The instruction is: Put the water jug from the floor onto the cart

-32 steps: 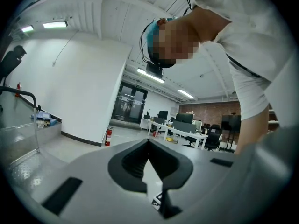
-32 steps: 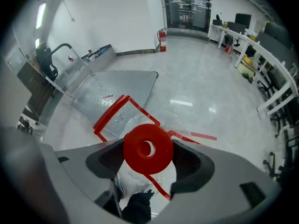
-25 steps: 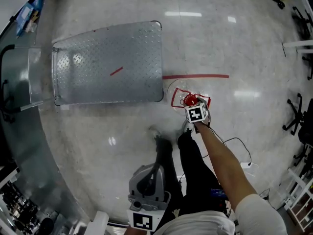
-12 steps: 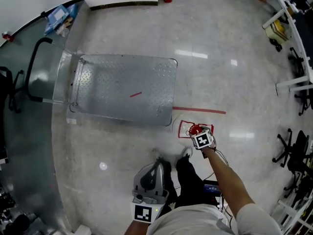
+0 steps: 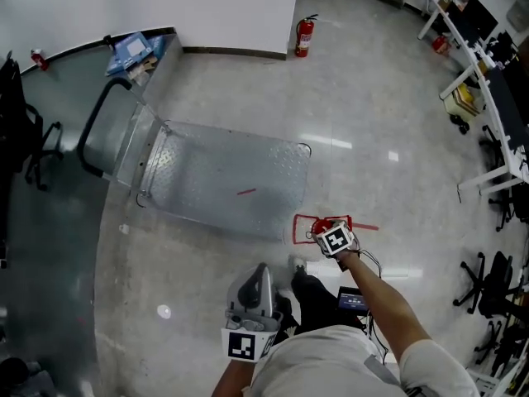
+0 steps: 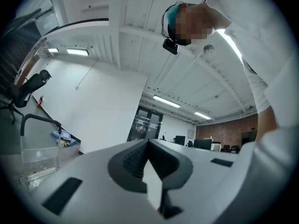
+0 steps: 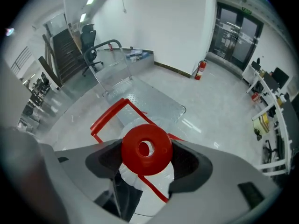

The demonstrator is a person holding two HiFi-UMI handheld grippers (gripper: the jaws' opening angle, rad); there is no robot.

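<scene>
The right claw [image 5: 329,231] is clenched on the neck of the water jug [image 5: 317,224], just under its red cap [image 7: 146,149]. In the right gripper view the two jaws press in from both sides of the clear neck, and the cap sits above them. The jug is not on the cart [image 5: 223,184]. It is just off the cart's near right corner, over the pale floor [image 5: 207,279], and a red square outline [image 7: 105,115] shows around it. Whether that outline lies on the floor or belongs to the jug cannot be told, nor whether the jug's base touches the floor. The cart's ribbed metal deck is bare except for a short red mark [image 5: 246,192], and its dark handle [image 5: 97,131] rises at the far left end. The left claw [image 5: 260,273] is held close to the person's body, well apart from the jug and the cart. It points up toward the ceiling, and in the left gripper view its jaws are closed together with nothing between them. A fire extinguisher [image 5: 304,35] stands against the far wall.
</scene>
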